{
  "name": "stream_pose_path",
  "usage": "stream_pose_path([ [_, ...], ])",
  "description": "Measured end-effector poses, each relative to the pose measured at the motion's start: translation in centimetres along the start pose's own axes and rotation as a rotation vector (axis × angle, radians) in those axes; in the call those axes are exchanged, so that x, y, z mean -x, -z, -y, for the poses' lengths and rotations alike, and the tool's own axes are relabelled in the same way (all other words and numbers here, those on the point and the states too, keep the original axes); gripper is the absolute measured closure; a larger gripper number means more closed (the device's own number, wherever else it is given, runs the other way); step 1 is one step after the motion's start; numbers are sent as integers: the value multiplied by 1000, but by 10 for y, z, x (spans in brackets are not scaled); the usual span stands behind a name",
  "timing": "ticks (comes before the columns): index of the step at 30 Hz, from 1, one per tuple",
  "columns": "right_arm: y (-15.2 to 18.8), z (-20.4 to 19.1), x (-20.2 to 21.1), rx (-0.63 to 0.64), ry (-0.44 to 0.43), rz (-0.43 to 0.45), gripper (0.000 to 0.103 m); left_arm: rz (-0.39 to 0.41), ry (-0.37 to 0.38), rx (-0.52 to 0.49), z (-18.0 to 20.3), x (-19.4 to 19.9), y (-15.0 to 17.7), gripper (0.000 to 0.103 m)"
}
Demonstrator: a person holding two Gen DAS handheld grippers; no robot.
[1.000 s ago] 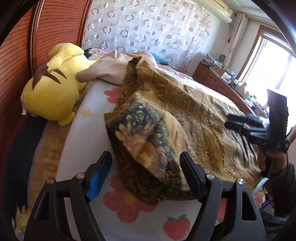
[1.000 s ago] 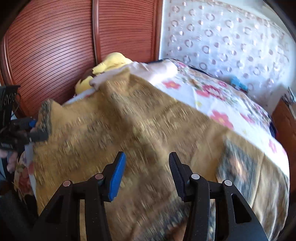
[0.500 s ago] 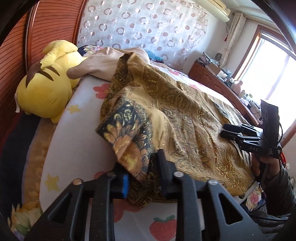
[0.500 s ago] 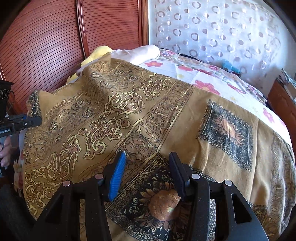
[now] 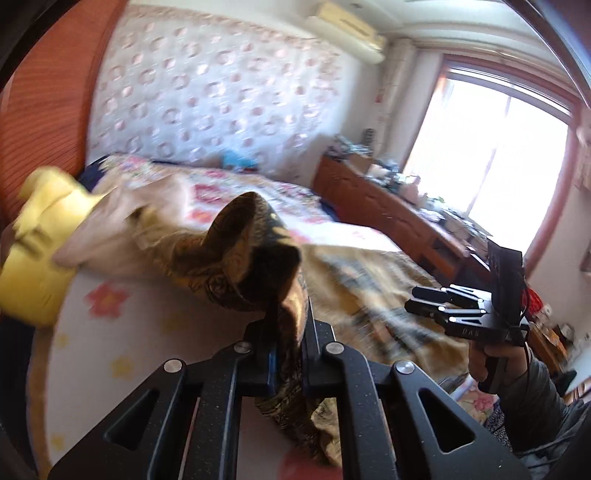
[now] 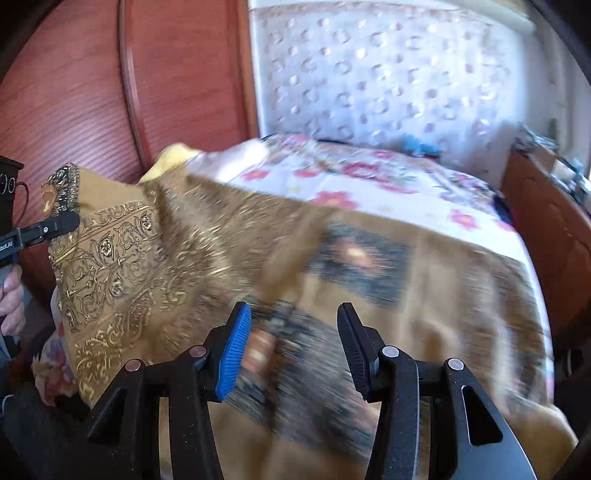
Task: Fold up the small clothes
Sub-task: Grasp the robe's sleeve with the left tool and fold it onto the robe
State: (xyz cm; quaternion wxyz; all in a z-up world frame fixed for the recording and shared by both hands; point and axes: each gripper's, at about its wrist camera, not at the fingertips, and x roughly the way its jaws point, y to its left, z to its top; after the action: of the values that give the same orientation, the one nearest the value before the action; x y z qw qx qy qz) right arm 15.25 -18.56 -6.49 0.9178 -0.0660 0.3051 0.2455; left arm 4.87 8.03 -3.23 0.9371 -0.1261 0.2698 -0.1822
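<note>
You're in a home bedroom, bed [image 5: 155,332] with flowery sheet, yellow plush toy [image 5: 33,258] by the wooden headboard [image 6: 110,92], circle-print curtain [image 5: 207,99], cluttered wooden dresser [image 5: 391,210] under a bright window [image 5: 491,166], wall air conditioner [image 5: 347,26] up top

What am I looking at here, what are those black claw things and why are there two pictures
They are two hand-held grippers, each held by a person, with a wide-angle camera on each looking along its fingers. One picture comes from the left hand-held gripper, the other from the right hand-held gripper. Each camera also catches the other tool off to the side. On the bed lies a gold patterned cloth over a flowery sheet, with a yellow plush toy near the headboard. The left one's jaws are closing on a corner of the cloth and have it lifted. The right one is open above the cloth, holding nothing.
</note>
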Motion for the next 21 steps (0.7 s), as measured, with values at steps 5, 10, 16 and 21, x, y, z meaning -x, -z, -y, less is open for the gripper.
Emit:
stream_pose_path([
  [5,25,49,50,-88,93,42,52,-7,106,-111,58,-35,-29,94],
  [10,50,86,84,-166,143,62,52,-38,197,-207,106,-62,-46,94],
  [16,69,96,106,-200,146,74,52,-130,210,-323,143,-81,-41,82],
  [21,59,82,98,-183,130,72,52,-135,205,-329,141,-74,-36,30],
])
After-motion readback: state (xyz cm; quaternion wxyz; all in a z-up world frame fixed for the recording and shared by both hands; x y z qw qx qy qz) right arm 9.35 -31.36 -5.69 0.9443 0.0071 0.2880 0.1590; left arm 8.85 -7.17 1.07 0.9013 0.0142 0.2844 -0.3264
